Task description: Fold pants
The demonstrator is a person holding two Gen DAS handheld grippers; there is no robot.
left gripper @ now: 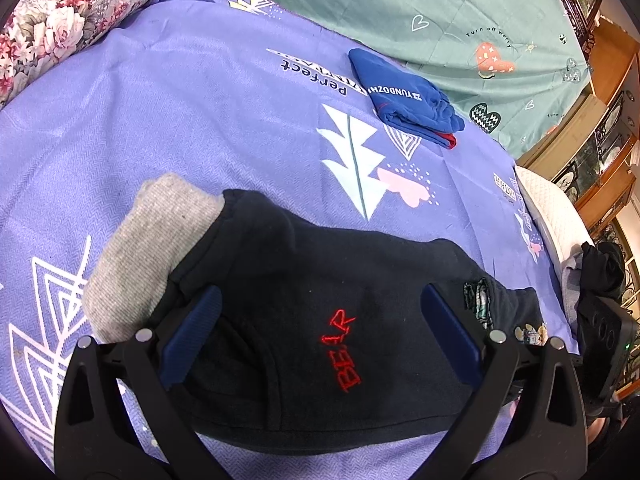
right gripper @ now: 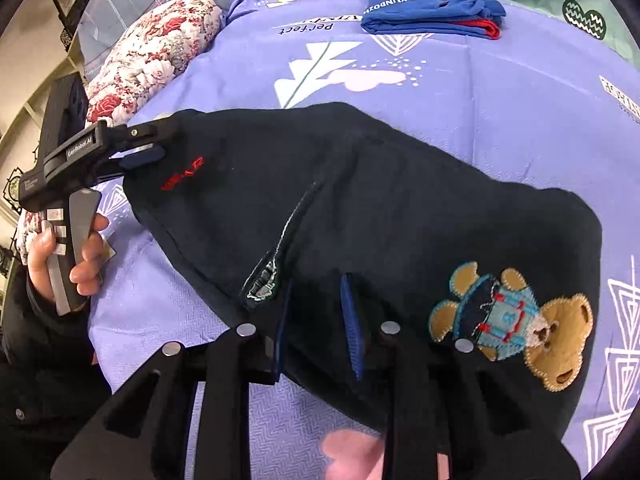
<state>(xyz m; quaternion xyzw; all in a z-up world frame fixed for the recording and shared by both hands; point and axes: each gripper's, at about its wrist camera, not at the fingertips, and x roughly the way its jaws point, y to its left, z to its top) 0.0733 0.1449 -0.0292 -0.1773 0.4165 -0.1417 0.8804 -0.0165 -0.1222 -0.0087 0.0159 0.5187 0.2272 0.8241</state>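
Note:
Black pants (left gripper: 320, 264) with red "BEAR" stitching (left gripper: 344, 352) lie folded on the purple bedsheet (left gripper: 160, 120), a grey cuff (left gripper: 152, 248) sticking out at their left end. My left gripper (left gripper: 320, 300) hangs wide open over the stitched end, a blue pad on either side and nothing pinched. From the right wrist view a hand holds that left gripper (right gripper: 160, 142) at the pants' (right gripper: 400, 200) far left corner. My right gripper (right gripper: 316, 320) stands narrow at the near edge beside a bear patch (right gripper: 516, 320), with dark fabric filling the gap between its pads.
A folded blue garment (left gripper: 404, 96) (right gripper: 432, 8) lies further back on the sheet. A floral pillow (left gripper: 60, 20) (right gripper: 156, 52) sits at the left, a green sheet (left gripper: 440, 8) behind. The bed's white edge (left gripper: 548, 204) and wooden cabinets (left gripper: 612, 80) are at the right.

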